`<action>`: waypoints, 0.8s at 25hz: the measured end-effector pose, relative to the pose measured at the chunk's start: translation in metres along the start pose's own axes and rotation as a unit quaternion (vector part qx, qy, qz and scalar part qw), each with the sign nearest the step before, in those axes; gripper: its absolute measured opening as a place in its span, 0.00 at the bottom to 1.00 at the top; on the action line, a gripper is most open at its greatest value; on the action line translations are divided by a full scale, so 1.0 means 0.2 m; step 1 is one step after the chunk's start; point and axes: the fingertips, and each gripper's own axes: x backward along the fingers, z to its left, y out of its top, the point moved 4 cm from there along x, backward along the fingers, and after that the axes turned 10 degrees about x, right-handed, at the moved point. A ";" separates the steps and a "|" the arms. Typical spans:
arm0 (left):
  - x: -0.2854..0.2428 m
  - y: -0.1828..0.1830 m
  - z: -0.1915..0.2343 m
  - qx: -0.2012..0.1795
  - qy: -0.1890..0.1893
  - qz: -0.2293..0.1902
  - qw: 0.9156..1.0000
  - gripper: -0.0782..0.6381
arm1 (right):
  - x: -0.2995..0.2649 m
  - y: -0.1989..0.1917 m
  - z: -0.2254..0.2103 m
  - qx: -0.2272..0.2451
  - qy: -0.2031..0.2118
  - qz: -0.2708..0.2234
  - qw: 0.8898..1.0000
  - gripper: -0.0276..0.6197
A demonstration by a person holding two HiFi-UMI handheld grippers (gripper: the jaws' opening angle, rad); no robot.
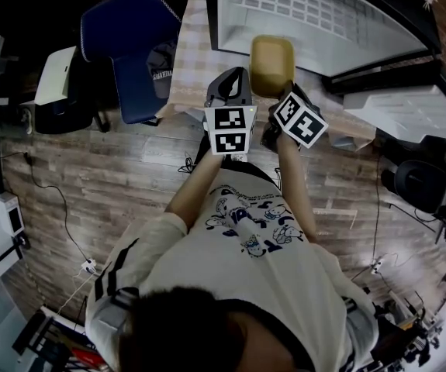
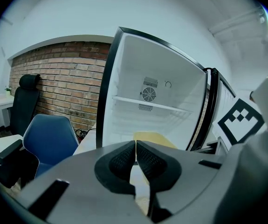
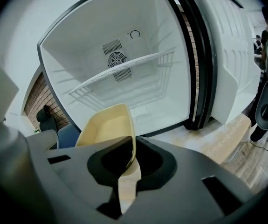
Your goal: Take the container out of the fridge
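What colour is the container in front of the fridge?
The container is pale yellow. It shows best in the right gripper view.

My head view looks steeply down from above; both gripper views face forward, close, sharing the open fridge (image 2: 129, 64).

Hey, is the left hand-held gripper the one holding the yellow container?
No, the jaws of the left hand-held gripper meet with nothing between them, while the right hand-held gripper clamps the rim of the container.

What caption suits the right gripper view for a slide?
Right gripper shut on the rim of a yellow container, in front of the open fridge.
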 end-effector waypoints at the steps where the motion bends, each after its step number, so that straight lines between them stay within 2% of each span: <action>1: 0.02 -0.01 0.00 0.000 0.000 -0.001 1.000 0.14 | 0.02 -0.01 0.00 0.000 0.001 0.000 1.000 0.12; 20: 0.25 -0.13 -0.10 -0.002 0.010 -0.010 1.000 0.14 | 0.31 -0.19 -0.05 0.014 0.017 0.007 1.000 0.12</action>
